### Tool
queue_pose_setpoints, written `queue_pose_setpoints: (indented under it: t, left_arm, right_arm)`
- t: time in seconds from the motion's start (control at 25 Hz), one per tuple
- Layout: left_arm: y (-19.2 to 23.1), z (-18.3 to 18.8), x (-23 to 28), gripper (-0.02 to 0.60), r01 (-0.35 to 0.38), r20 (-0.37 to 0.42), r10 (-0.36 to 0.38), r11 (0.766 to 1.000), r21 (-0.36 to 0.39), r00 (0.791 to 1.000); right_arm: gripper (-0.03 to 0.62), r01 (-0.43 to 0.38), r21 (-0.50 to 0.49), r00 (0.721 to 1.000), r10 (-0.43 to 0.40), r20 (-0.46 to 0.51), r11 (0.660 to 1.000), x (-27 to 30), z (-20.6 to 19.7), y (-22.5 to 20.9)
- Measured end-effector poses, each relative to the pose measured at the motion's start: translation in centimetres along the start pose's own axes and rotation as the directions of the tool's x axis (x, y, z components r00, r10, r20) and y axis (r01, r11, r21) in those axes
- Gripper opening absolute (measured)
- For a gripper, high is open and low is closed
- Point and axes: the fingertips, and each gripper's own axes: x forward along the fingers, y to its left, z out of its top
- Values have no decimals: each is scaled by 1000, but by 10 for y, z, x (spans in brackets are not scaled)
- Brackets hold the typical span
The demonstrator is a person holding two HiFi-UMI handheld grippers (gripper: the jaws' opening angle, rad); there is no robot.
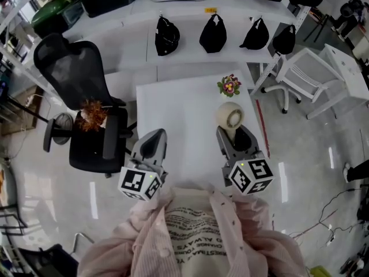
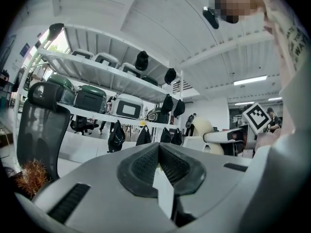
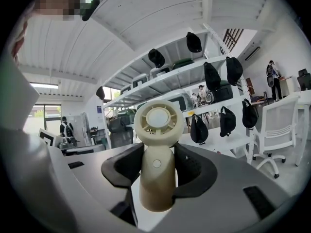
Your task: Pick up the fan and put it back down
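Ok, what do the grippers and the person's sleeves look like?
The left gripper and right gripper are matching light grey shells with black textured pads. Each carries a white cube with black square markers. The sleeves are pale pink with fine stripes. No cables show.

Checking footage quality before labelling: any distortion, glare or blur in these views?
Head view: sharp, light streaks glare on the glossy floor. Both gripper views: fisheye bends the shelves, corners black; the fan is crisp in the right gripper view.

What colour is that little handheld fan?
Cream, a pale off-white all over; the fan shows best in the right gripper view.
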Motion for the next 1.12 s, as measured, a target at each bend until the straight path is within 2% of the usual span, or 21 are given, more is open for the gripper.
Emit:
queue_pose_setpoints:
  t: [0.48, 1.12]
  left_arm:
    - [12, -5, 14, 2, -8, -15, 8, 1000, -7, 1000]
    - [22, -50, 37, 2, -11, -148, 6, 999, -33, 989]
  right_arm:
    - [186, -5, 10, 1000, 5, 0, 1000, 15, -1, -8]
    - [186, -30, 52, 994, 35, -105, 998, 48, -39, -21]
